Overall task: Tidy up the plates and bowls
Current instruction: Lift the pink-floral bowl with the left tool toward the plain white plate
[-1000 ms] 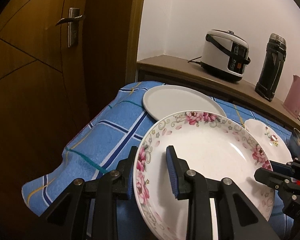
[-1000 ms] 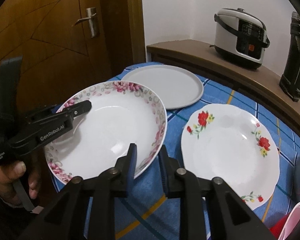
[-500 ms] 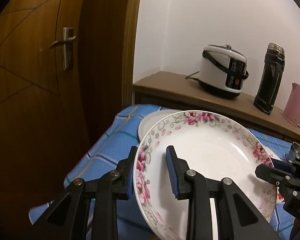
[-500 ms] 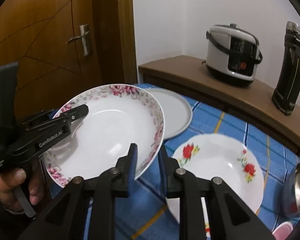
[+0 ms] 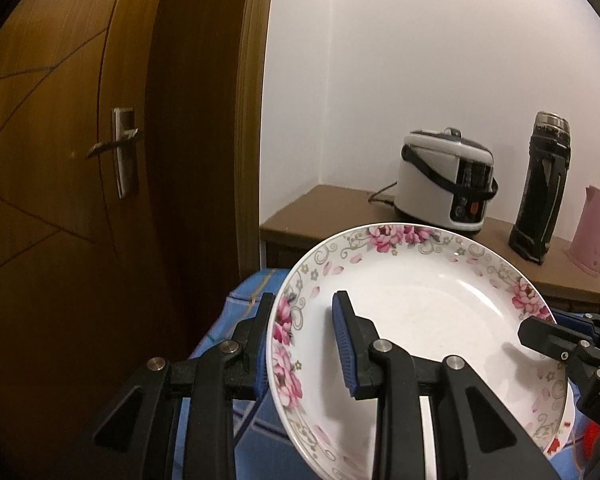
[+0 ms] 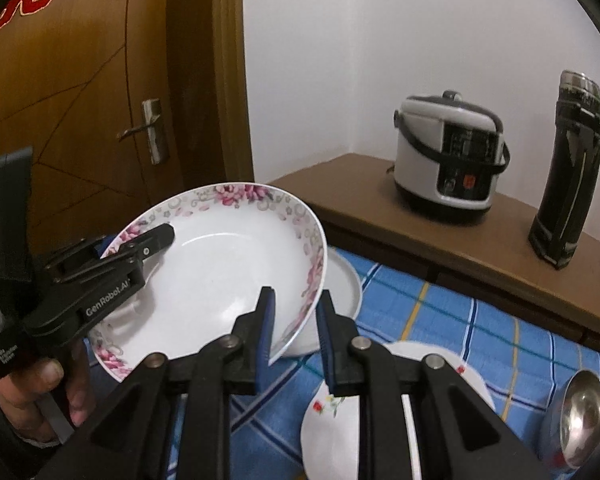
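A white plate with a pink flower rim is held in the air above the table by both grippers. My left gripper is shut on its left rim; it also shows in the right wrist view. My right gripper is shut on the plate's right rim; its tip shows in the left wrist view. Below lie a plain grey plate and a white plate with red flowers.
The table has a blue checked cloth. A steel bowl sits at the right. Behind is a wooden shelf with a rice cooker, a black flask and a pink kettle. A wooden door is at the left.
Both grippers have lifted the pink-flowered plate well up from the table. The plates below have dropped lower in view.
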`<move>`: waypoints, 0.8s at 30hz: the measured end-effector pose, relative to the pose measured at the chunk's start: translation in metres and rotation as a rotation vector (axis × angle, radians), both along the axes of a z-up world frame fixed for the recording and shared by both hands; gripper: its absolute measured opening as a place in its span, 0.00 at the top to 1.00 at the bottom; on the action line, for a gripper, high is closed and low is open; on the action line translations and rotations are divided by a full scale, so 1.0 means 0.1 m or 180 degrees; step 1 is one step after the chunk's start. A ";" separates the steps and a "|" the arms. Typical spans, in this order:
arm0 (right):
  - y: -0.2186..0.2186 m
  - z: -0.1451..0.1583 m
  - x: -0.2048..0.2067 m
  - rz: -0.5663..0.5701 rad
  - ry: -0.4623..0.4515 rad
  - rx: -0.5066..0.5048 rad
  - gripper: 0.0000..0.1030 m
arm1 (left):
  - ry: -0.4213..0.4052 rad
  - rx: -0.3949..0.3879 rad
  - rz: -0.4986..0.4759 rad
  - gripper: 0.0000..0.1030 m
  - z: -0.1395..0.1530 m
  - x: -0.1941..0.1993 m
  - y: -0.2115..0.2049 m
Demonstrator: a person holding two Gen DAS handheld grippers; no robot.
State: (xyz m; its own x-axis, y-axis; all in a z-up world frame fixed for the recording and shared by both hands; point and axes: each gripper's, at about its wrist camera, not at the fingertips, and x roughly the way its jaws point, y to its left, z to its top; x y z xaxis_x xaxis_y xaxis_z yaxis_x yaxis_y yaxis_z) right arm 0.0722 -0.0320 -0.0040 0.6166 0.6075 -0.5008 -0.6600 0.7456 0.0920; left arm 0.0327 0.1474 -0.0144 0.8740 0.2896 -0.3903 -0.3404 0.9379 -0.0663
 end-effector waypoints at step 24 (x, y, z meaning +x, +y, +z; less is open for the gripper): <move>0.20 0.11 0.48 -0.0240 -0.0066 0.0117 0.81 | 0.0006 0.0004 0.0088 0.70 0.03 0.58 0.17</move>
State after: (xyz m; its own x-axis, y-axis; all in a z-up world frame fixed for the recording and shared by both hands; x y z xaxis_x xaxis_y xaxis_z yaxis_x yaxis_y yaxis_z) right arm 0.1200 -0.0123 0.0071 0.6713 0.5767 -0.4656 -0.6042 0.7896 0.1071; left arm 0.0906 0.1643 -0.0118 0.8648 0.3141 -0.3917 -0.3663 0.9283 -0.0644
